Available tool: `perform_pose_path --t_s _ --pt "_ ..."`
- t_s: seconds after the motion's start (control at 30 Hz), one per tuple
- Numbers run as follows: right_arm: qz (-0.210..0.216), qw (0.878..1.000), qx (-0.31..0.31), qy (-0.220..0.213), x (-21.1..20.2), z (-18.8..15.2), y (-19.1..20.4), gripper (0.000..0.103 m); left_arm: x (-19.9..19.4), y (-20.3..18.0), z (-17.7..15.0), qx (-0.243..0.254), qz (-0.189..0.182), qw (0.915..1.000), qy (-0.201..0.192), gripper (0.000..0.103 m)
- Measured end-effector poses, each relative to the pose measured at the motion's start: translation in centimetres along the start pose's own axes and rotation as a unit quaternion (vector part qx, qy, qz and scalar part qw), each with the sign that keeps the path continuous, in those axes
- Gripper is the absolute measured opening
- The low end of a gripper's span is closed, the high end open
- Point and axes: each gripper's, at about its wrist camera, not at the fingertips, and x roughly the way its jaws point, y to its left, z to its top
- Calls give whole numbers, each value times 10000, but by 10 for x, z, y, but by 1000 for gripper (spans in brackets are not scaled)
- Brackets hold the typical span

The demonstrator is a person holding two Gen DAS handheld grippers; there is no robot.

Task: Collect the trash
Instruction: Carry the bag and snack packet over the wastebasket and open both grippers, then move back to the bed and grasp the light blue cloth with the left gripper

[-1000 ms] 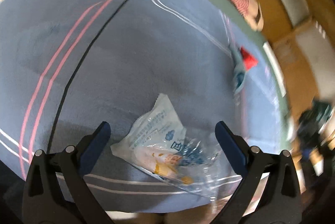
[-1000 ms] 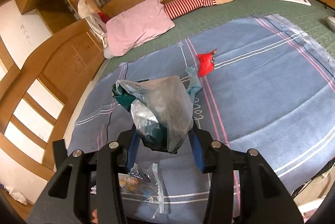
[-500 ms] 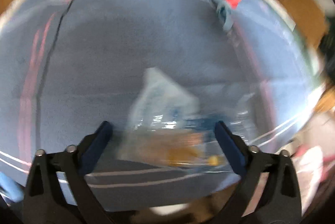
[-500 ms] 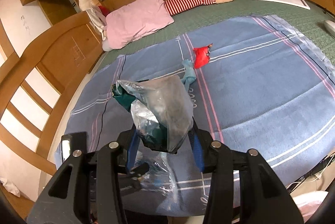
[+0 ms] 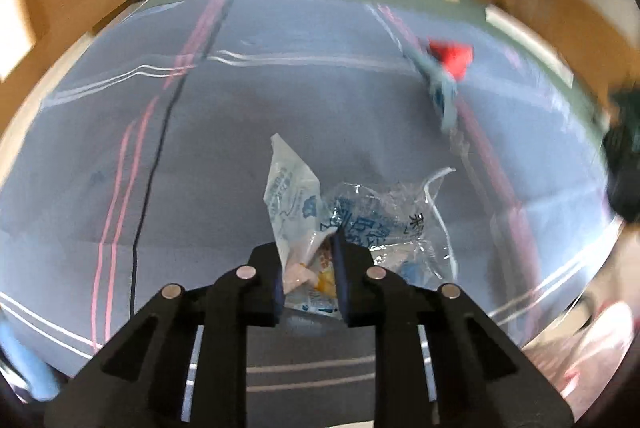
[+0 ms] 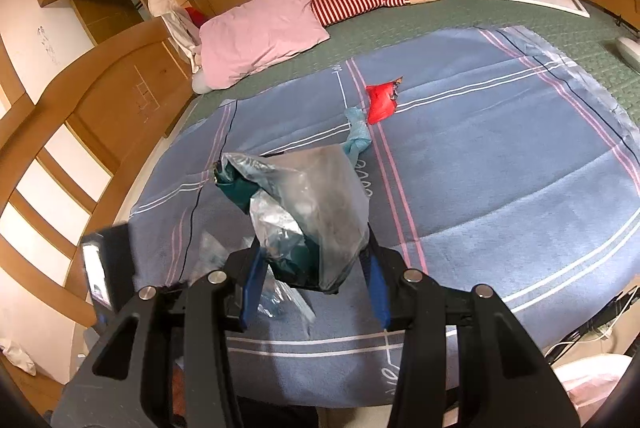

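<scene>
Two grippers are engaged, each holding refuse. The left gripper [image 5: 308, 268] has its jaws pinching the clear printed wrapper [image 5: 348, 224] at its crumpled near end; the rest of the film fans out ahead of the jaws over the blue striped blanket [image 5: 240, 132], near the blanket's front edge. Whether the wrapper is fully clear of the blanket cannot be told from the left wrist view. The right gripper [image 6: 312, 268] has its jaws pressed on a bunched grey plastic bag [image 6: 316, 196] with dark green material inside, held above the same front edge.

Remaining on the blanket, toward its middle and well apart from both grippers: a red wrapper [image 6: 382, 102] and, just beside it, a light blue twisted scrap [image 6: 356, 134]. A pink pillow [image 6: 260, 32] lies beyond the blanket's far edge on the green mattress.

Assessment: the wrapper is thin film, very light, limp and slick. It is likely to slide from a shallow pinch, so a hold on the gathered, multi-layered part is judged sounder than on a single loose flap. Nothing here is fragile. The red wrapper appears slightly stiffer; its raised crumpled edge offers the best purchase.
</scene>
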Motion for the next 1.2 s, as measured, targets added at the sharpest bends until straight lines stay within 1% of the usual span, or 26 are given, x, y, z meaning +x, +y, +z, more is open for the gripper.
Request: perform_pose_path --t_s 0.07,0.17,0.23,0.33,0.4,0.47,0.57,0.6,0.63,0.7,0.73,0.77,0.8,0.9,0.93,1.0,1.03,1.1,1.17,1.2 --pt "-38 10000 -46 -61 -10 1 1 44 -4 6 4 -222 -155 9994 -197 20" --pt "-191 9994 -208 -199 -37 -3 -2 44 -16 12 4 -350 -402 9974 -482 20" --pt "-241 9993 -223 -190 -54 -10 -10 44 -29 16 1 -350 -663 9950 -656 20" --pt "-440 9986 -281 -52 -83 -29 -29 44 -48 20 -6 -370 -869 9919 -850 20" --pt "-656 9970 -387 137 -96 -44 -40 45 -63 12 -18 -391 -933 9904 -937 19" --pt "-1023 9922 -562 445 -105 -63 -51 44 -73 2 -27 -323 -1008 9895 -986 19" --pt "-1407 9822 -710 1018 -109 -89 -68 45 -92 -21 -44 -210 -1305 9863 -991 19" --pt "-1475 9779 -695 1308 -108 -99 -75 46 -98 -31 -49 -128 -1370 9856 -984 19" --pt "-1494 9756 -664 1462 -106 -105 -79 50 -105 -46 -56 65 -1422 9849 -981 19" --pt "-1463 9722 -572 1738 -106 -115 -88 64 -116 -65 -64 357 -1454 9836 -1004 19" --pt "-1457 9732 -495 1708 -109 -118 -93 67 -124 -80 -69 564 -1500 9817 -1029 19" --pt "-1477 9754 -395 1588 -115 -117 -97 72 -129 -87 -72 667 -1528 9804 -1047 19" --pt "-1460 9793 -224 1384 -123 -113 -101 73 -134 -95 -75 755 -1556 9793 -1057 19" --pt "-1279 9872 213 924 -142 -104 -111 74 -147 -113 -84 973 -1674 9754 -1058 19" --pt "-1211 9893 431 690 -151 -98 -117 75 -150 -119 -86 1038 -1723 9740 -1042 19" --pt "-1176 9901 640 430 -160 -90 -122 75 -152 -125 -90 1102 -1796 9725 -996 19" --pt "-1168 9898 786 235 -166 -86 -128 75 -153 -129 -94 1149 -1841 9715 -953 19" --pt "-1162 9888 939 51 -173 -81 -132 75 -153 -139 -102 1274 -1976 9684 -830 19" --pt "-1160 9868 1119 -135 -179 -78 -140 75 -147 -152 -115 1562 -2356 9580 -481 21" --pt "-1191 9854 1202 -196 -180 -77 -145 75 -140 -163 -124 1798 -2634 9476 -150 27"
